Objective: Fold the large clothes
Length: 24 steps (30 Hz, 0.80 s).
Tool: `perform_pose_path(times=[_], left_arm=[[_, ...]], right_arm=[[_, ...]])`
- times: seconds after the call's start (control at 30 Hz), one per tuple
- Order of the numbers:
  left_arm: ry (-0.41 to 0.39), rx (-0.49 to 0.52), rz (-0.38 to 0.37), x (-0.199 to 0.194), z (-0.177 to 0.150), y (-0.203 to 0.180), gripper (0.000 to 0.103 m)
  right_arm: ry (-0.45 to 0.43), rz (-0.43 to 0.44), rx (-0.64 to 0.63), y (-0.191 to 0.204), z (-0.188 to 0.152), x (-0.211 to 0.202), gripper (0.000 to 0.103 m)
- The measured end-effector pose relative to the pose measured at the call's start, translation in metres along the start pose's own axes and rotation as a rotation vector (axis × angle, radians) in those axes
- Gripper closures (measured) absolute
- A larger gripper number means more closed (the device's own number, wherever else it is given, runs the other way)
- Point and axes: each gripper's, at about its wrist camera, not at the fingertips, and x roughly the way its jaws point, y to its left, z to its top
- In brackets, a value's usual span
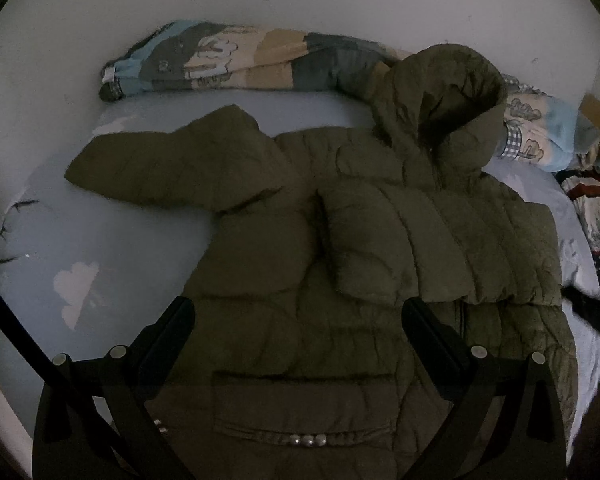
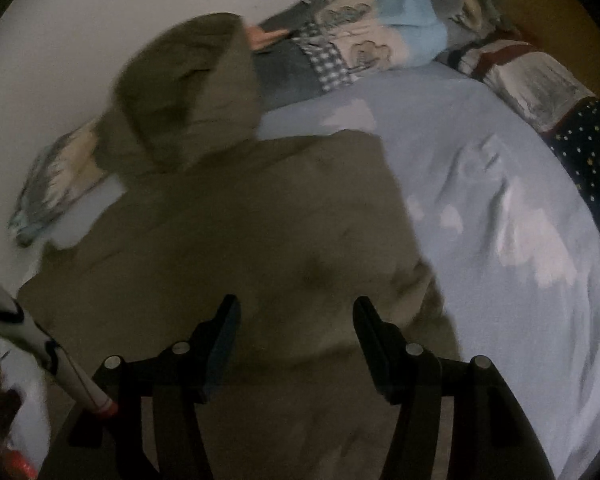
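An olive puffer jacket [image 1: 380, 240] lies spread on the bed [image 1: 140, 240], hood [image 1: 440, 92] toward the wall and resting against a rolled patterned blanket [image 1: 240, 60]. One sleeve [image 1: 172, 164] stretches out flat to the side in the left wrist view; the other side of the jacket [image 1: 440, 240] is already turned in over the chest, its quilted panel lying across the middle. So the fold looks to be at its first stage — one side brought in, the far sleeve not yet.

The left tongs [image 1: 300, 312] hang over the lower front near the pocket flap [image 1: 304, 432], jaws wide apart and nothing between them. The right tongs [image 2: 296, 312] hover above the folded-in side, jaws apart too, holding nothing; that view is blurred, so fine detail of the cloth under them cannot be told. A white sleeve [image 2: 40, 340] of the person shows at its lower left.

The next move probably calls for taking the outstretched sleeve near its cuff and carrying it across the body to match the other side — a thick, springy fabric, so a deep bite and a press afterwards would likely help it stay down
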Motion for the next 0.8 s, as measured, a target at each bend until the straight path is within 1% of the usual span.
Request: perform_pose_path(times=[0.1,0.17,0.23,0.3,0.37,0.43,0.47,0.5,0.53,0.6,0.67,0.73,0.8], left_arm=[[0.031,-0.013,-0.010,0.008,0.000,-0.001,0.000],[0.046,-0.014,-0.015,0.012,-0.002,-0.003,0.000],[0.059,-0.003,-0.012,0.016,-0.005,-0.008,0.000],[0.071,0.020,-0.005,0.020,-0.009,-0.014,0.000],[0.087,0.051,0.013,0.025,-0.013,-0.021,0.000],[0.118,0.080,0.042,0.035,-0.016,-0.025,0.000],[0.145,0.088,0.053,0.042,-0.018,-0.027,0.000],[0.166,0.092,0.064,0.048,-0.020,-0.028,0.000],[0.204,0.101,0.083,0.058,-0.023,-0.030,0.000],[0.270,0.107,0.089,0.073,-0.029,-0.032,0.000],[0.308,0.102,0.089,0.081,-0.033,-0.032,0.000],[0.300,0.096,0.083,0.080,-0.032,-0.032,0.000],[0.245,0.083,0.062,0.068,-0.028,-0.030,0.000]], right_arm=[[0.006,0.027,0.013,0.018,-0.032,-0.029,0.040],[0.014,0.027,0.025,0.029,-0.057,-0.042,0.040],[0.031,0.017,0.036,0.036,-0.085,-0.046,0.040],[0.040,-0.007,0.042,0.039,-0.100,-0.043,0.040],[0.079,-0.028,-0.031,0.045,-0.105,-0.028,0.040],[0.097,-0.082,-0.047,0.045,-0.103,-0.019,0.040],[0.121,-0.072,-0.029,0.042,-0.103,-0.012,0.040],[0.154,-0.043,-0.014,0.040,-0.104,-0.006,0.039],[0.170,-0.041,-0.010,0.039,-0.106,-0.002,0.038],[0.183,-0.053,-0.022,0.041,-0.107,0.003,0.036],[0.181,-0.058,-0.035,0.043,-0.106,0.003,0.035],[0.175,-0.047,-0.032,0.042,-0.104,-0.001,0.035],[0.144,-0.047,-0.021,0.041,-0.103,-0.009,0.035]])
